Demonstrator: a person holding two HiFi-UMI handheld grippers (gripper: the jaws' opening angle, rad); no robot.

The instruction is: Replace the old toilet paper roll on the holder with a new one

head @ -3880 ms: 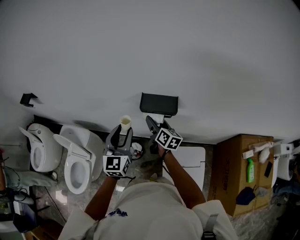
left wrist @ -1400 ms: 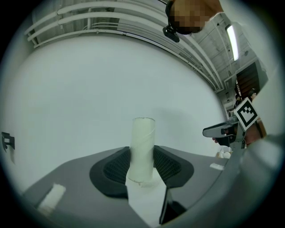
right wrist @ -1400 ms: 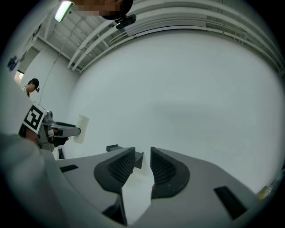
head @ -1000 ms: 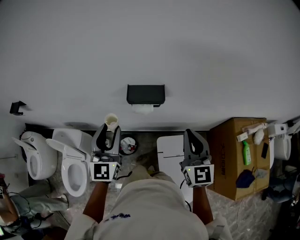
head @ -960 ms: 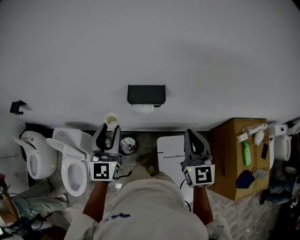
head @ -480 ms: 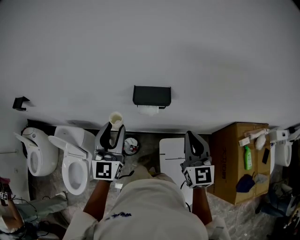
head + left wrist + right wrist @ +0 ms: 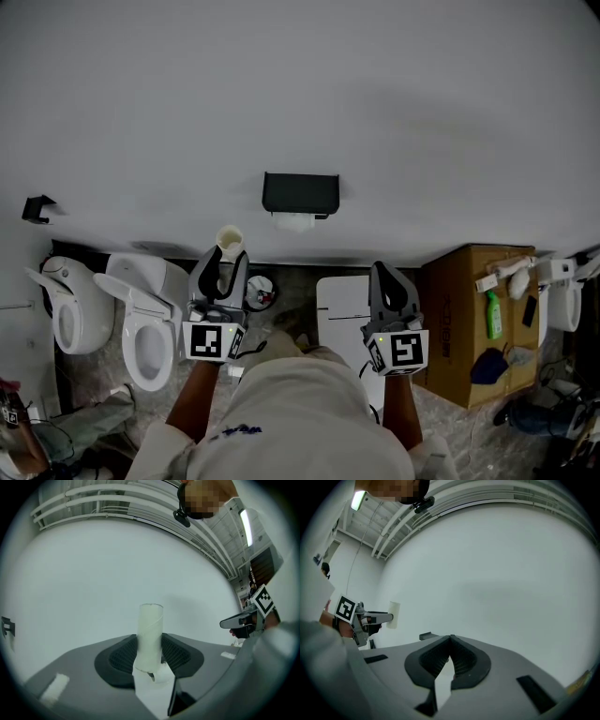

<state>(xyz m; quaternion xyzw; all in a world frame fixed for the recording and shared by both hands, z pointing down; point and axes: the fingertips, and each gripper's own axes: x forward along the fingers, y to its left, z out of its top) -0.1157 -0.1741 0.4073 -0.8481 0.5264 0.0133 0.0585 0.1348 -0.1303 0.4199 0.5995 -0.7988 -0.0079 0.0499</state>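
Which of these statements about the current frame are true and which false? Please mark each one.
1. The left gripper is closed on a cardboard tube. True.
2. The right gripper grips a fresh roll. False: its jaws are shut with nothing between them.
3. White paper shows just under the black wall holder. True.
4. The green bottle stands on a toilet. False: it lies on the cardboard box at the right of the head view.

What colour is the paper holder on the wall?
The holder is black, clearest in the head view.
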